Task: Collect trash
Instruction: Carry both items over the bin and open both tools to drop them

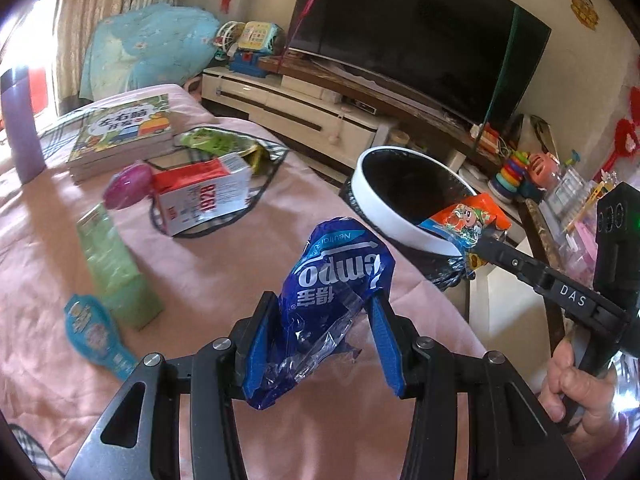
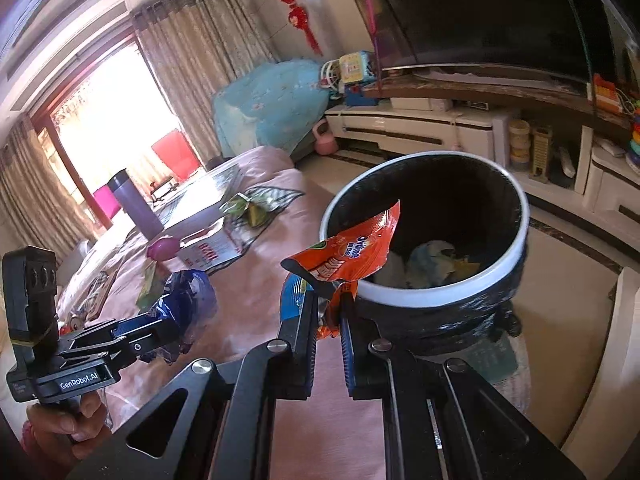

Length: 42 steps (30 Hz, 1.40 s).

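Note:
My left gripper (image 1: pixel 324 312) is shut on a crumpled blue tissue wrapper (image 1: pixel 332 280) and holds it above the pink bedspread; it also shows in the right wrist view (image 2: pixel 188 300). My right gripper (image 2: pixel 328 304) is shut on an orange snack wrapper (image 2: pixel 352 244), held at the near rim of the black trash bin with a white rim (image 2: pixel 516 248). The bin holds crumpled trash. In the left wrist view the orange wrapper (image 1: pixel 468 220) hangs over the bin's rim (image 1: pixel 384 208).
On the pink bed (image 1: pixel 224 264) lie a red-and-white carton (image 1: pixel 200 196), a magenta object (image 1: pixel 128 188), a green box (image 1: pixel 116 268), a teal wrapper (image 1: pixel 92 332), green wrappers (image 1: pixel 216 142) and books (image 1: pixel 124 128). A purple bottle (image 2: pixel 132 204) stands there. A TV stand is beyond the bin.

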{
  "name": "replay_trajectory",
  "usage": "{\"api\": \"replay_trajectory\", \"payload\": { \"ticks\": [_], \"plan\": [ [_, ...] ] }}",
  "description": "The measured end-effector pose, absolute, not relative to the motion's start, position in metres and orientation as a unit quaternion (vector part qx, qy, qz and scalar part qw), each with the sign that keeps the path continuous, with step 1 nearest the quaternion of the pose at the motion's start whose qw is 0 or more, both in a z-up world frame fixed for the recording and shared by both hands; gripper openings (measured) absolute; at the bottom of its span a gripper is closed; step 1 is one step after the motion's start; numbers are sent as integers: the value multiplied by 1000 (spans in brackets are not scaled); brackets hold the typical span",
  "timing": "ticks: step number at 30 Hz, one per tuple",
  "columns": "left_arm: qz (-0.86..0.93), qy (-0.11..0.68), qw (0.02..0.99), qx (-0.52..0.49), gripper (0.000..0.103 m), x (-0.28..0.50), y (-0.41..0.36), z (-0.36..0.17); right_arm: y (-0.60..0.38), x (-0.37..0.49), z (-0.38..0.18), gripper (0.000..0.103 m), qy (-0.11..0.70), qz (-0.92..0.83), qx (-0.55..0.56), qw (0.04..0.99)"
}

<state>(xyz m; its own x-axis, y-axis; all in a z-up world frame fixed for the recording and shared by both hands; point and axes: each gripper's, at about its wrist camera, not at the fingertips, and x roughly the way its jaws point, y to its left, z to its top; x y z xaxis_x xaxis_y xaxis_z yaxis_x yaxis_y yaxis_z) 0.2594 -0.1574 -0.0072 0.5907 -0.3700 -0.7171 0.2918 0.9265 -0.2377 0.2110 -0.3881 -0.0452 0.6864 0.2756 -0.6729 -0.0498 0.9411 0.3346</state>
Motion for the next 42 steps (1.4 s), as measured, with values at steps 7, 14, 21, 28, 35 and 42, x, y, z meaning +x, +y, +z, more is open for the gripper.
{"api": "replay_trajectory", "payload": {
  "ticks": [7,14,21,28,35,42],
  "plan": [
    [-194,411,890,-41,45,273,-174,-6,-408,213,-44,10,379,78,152,909],
    [-198,403,893,-38,46,279,-187,-5,-421,216,-42,10,373,70,154,912],
    [-210,396,893,-33,46,288,-201,-3,-433,224,-42,10,376,65,144,913],
    [-223,396,891,-25,46,308,-220,-1,-445,239,-42,11,384,61,128,912],
    [-238,394,888,-13,46,336,-249,2,-457,261,-42,11,399,57,110,909],
    [-234,405,884,-9,46,366,-272,-10,-465,281,-50,11,424,61,94,899]
  ]
}}
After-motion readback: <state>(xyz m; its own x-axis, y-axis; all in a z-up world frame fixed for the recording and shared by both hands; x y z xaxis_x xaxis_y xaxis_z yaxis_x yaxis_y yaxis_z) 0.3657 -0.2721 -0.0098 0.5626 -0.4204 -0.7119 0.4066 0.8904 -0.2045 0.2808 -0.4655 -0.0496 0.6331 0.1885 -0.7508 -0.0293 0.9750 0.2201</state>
